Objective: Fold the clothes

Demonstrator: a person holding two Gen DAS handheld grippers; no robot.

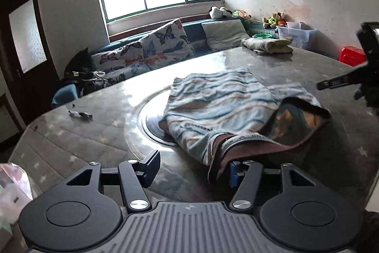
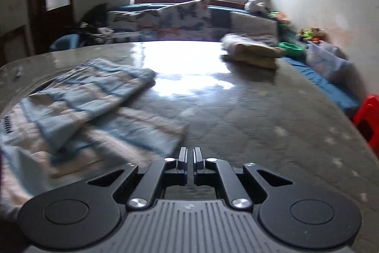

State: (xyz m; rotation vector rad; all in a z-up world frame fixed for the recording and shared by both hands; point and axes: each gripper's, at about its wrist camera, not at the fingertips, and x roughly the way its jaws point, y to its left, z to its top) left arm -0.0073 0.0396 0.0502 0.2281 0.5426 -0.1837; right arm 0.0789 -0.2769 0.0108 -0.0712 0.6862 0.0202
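A blue, white and pink striped garment lies crumpled on the grey table; its brown waistband faces me. My left gripper is open at the table's near edge. The waistband's edge drapes over its right finger, and the left finger stands clear of the cloth. My right gripper is shut with nothing between its fingers, just right of the garment, which is blurred in this view. In the left wrist view the right gripper hangs over the garment's right side.
A pile of folded clothes sits at the table's far side. A round inset plate lies partly under the garment, with a small wrapper to the left. Beyond are a butterfly-print sofa, a plastic box and a red stool.
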